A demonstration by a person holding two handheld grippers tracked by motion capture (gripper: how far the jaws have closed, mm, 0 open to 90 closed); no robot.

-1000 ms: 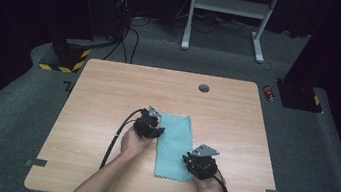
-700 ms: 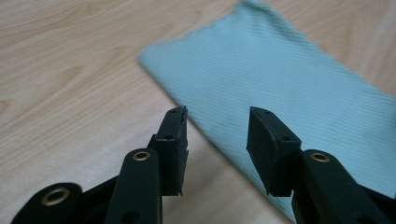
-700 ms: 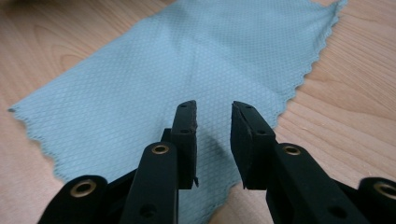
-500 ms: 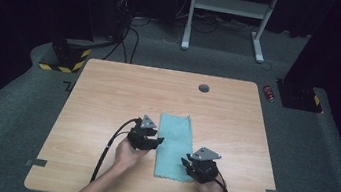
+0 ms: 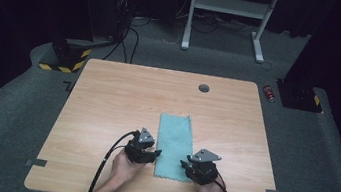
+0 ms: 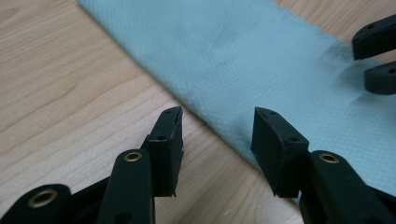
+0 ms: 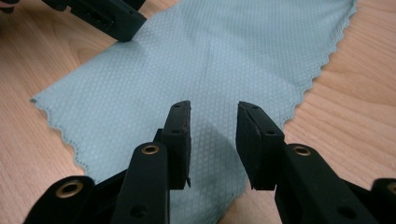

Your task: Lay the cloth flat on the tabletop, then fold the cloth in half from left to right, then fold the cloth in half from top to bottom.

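A light blue cloth [image 5: 174,144] lies flat on the wooden table [image 5: 107,97] as a narrow strip running away from me. My left gripper [image 5: 154,154] sits at its left edge near the front, open. In the left gripper view the left gripper [image 6: 217,119] straddles the edge of the cloth [image 6: 261,60] without pinching it. My right gripper [image 5: 183,164] rests at the strip's near right corner. In the right gripper view the right gripper [image 7: 212,112] hovers over the cloth [image 7: 210,56] with nothing gripped. Both pairs of jaws have just been opening.
A round cable hole [image 5: 204,87] sits near the table's far edge. The left gripper's cable [image 5: 106,162] trails over the front edge. On the floor beyond are a red can [image 5: 270,92], a white desk frame [image 5: 229,6] and a yellow-black striped base [image 5: 65,58].
My left gripper has slid along the cloth's left edge toward me. Both grippers' jaws stand wider than before. The right hand has stayed in place.
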